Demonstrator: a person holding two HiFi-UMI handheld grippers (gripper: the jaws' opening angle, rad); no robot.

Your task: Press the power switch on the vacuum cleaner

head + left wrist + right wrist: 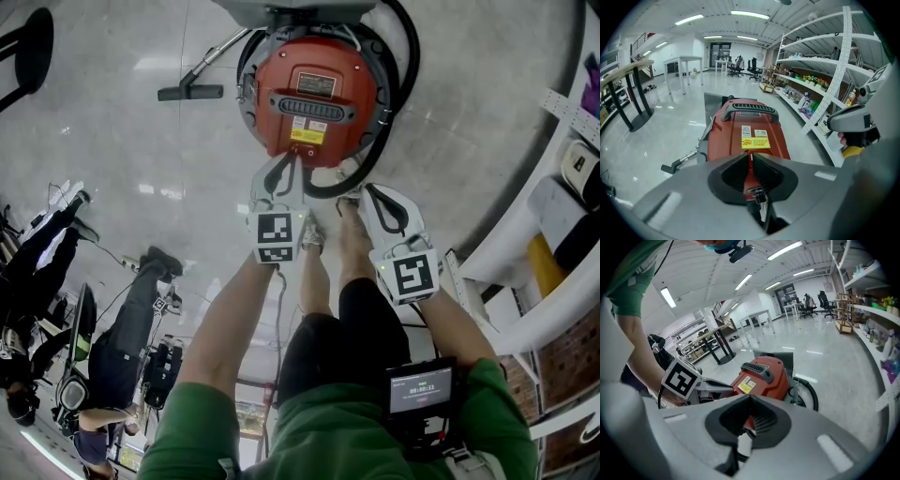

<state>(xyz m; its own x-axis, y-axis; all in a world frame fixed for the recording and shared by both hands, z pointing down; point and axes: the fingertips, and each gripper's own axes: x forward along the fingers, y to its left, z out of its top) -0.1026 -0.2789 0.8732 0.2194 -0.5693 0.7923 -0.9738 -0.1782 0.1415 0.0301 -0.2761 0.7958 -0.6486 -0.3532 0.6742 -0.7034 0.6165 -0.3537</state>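
The red vacuum cleaner [309, 98] stands on the floor in front of me, with a grey handle [750, 108] and yellow label on top. My left gripper [292, 161] is shut and empty, its tips just over the vacuum's near edge; in its own view the jaws [749, 154] meet over the red lid [747, 133]. My right gripper [367, 191] is also shut and empty, a little to the right and short of the body. From the right gripper view the vacuum [761, 376] sits ahead, with the left gripper [684, 379] beside it. I cannot pick out the power switch.
A black hose [398, 94] loops round the vacuum's right side, and its wand and nozzle [190, 92] lie on the floor to the left. White shelving [553, 244] runs along the right. People [122, 347] stand behind at left. My own feet [349, 220] are just below the grippers.
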